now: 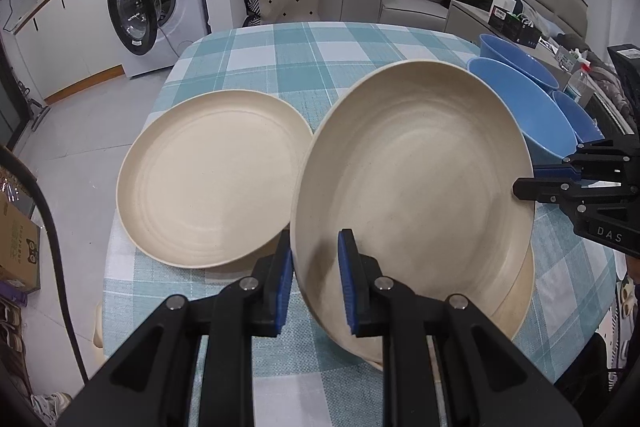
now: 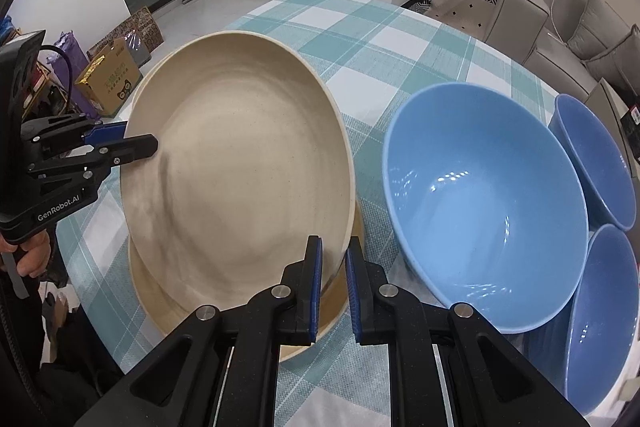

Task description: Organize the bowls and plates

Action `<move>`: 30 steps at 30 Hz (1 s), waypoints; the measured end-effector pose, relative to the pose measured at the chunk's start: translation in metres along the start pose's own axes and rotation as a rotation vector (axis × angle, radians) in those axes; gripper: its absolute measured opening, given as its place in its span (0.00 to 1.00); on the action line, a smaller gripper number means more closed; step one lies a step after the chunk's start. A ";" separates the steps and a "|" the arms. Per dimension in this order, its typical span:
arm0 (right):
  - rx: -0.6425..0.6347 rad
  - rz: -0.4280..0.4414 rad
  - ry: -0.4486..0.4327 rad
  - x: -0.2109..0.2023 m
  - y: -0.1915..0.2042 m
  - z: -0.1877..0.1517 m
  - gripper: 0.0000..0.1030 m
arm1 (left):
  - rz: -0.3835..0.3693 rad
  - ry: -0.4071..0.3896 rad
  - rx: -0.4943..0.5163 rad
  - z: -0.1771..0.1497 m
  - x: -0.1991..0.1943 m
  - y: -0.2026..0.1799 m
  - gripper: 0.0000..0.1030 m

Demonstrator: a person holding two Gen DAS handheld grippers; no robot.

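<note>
I am holding the round beige plastic plate (image 1: 412, 195) with both tongs, left gripper (image 1: 314, 279) and right gripper (image 2: 334, 283) clamped on opposite rims, just above a second beige plate (image 2: 168, 303) near the table's (image 1: 280, 67) front edge. One beige plate (image 1: 208, 183) and three blue bowls (image 2: 484, 203) are awaiting stacking.

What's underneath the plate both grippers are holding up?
Another beige plate lies flat on the tablecloth under the lifted plate. Only its near rim shows; the rest is covered, so I can't tell whether more plates are stacked below.
</note>
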State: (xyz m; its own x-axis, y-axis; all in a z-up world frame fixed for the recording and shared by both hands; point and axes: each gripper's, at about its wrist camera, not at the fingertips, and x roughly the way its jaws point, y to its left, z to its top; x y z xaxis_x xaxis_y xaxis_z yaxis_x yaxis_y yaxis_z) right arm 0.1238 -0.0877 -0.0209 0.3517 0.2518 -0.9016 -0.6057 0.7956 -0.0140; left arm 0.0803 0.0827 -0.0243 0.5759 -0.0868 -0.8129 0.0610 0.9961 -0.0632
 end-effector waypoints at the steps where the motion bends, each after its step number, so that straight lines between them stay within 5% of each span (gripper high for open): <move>1: -0.002 -0.002 0.004 0.001 0.000 -0.002 0.12 | 0.001 0.002 0.003 -0.001 0.001 -0.001 0.18; 22: -0.023 -0.049 0.054 0.020 0.003 -0.022 0.15 | 0.041 0.046 0.084 -0.012 0.015 -0.023 0.20; 30: -0.032 -0.049 0.067 0.025 0.006 -0.022 0.24 | 0.055 0.074 0.112 -0.016 0.020 -0.027 0.30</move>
State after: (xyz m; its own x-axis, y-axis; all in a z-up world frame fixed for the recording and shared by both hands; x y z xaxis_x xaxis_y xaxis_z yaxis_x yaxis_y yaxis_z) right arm 0.1131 -0.0892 -0.0531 0.3332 0.1747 -0.9265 -0.6116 0.7879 -0.0714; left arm 0.0768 0.0540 -0.0484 0.5192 -0.0266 -0.8542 0.1237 0.9913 0.0443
